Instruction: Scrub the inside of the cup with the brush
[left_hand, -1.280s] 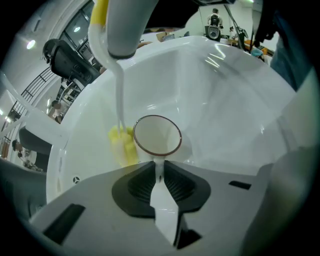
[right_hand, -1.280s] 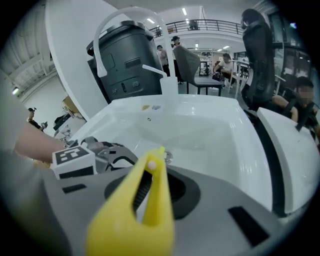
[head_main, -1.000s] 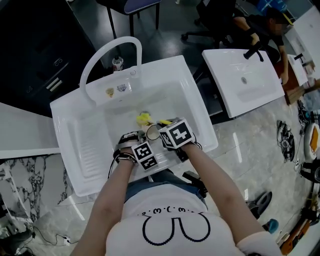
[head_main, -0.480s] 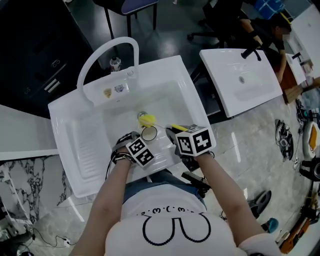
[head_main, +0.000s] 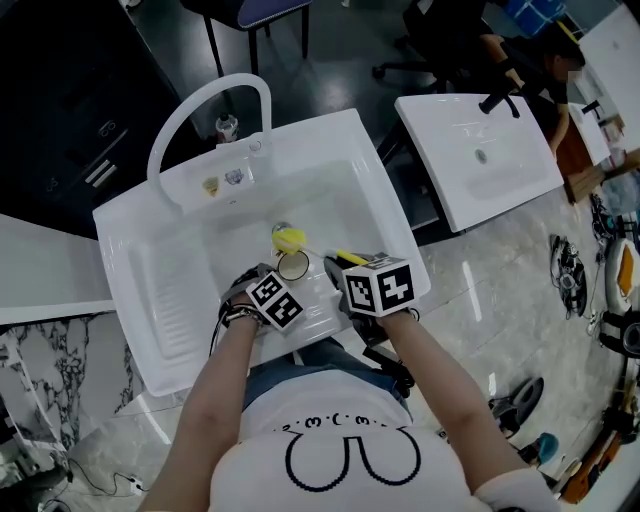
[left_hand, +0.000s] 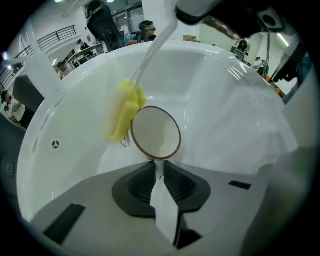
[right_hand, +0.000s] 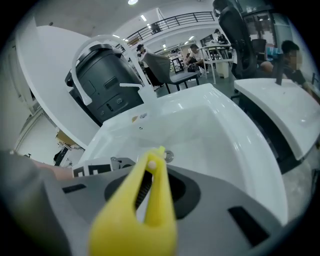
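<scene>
Two grips, left fingers (left_hand: 141, 183) pinching rim of cup (left_hand: 156, 132), right fingers (right_hand: 179, 194) clamping brush (right_hand: 151, 200)

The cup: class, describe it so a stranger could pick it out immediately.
Find the white sink. In its basin, the left tongs grip the cup. It is white, round and dark-rimmed, beside the yellow brush head.

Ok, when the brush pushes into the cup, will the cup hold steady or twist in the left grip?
The cup is pinched only at one side of its rim by the left hand-held gripper, so a sideways push would probably pivot it. Its glossy wall looks slippery. The brush has a soft-looking yellow head, so it should give first.
</scene>
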